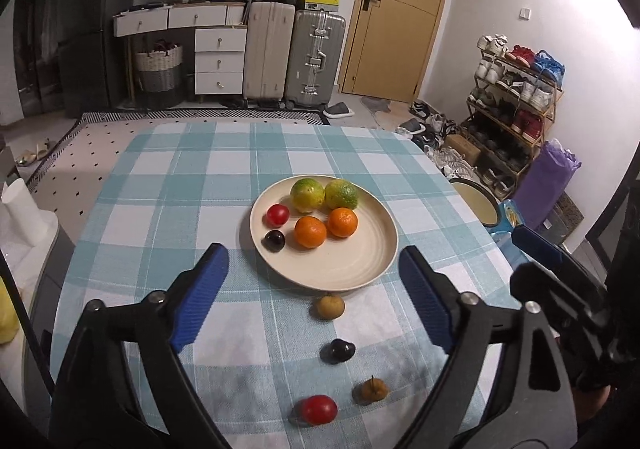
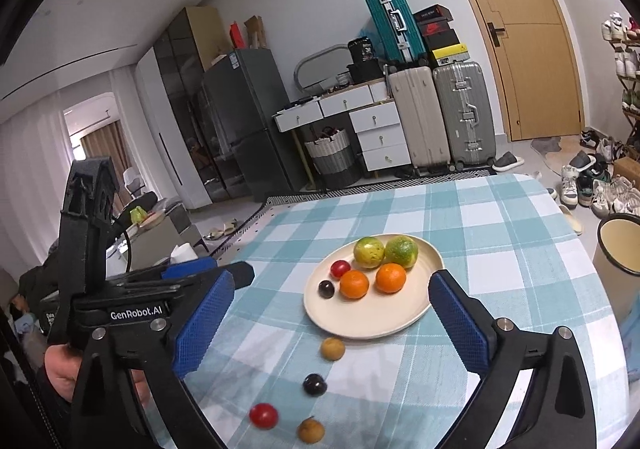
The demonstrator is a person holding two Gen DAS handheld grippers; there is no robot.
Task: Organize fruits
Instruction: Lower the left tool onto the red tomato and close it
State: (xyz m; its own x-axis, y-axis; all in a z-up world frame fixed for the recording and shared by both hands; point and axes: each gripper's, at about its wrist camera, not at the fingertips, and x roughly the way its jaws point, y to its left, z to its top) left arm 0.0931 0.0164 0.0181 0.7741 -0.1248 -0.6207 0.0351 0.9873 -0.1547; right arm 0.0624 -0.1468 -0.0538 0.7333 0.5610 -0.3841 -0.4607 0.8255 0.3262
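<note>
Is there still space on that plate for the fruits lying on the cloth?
Yes. The plate is bare on its near half, below the two oranges. Its far half is crowded with six fruits. The checked cloth left of the plate is bare too.

White walls, a tan door (image 1: 396, 9), stacked suitcases (image 1: 294, 53), a white drawer unit (image 1: 219, 61) and a crowded shoe rack (image 1: 516, 97).

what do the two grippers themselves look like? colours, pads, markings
Both match: black plastic frames with silver screws at the pivots. The left gripper and the right gripper each carry blue textured pads on their fingers. In the right wrist view, the left unit's body shows white "GenRobot.AI" lettering. A bare hand grips it; no sleeve is visible.
</note>
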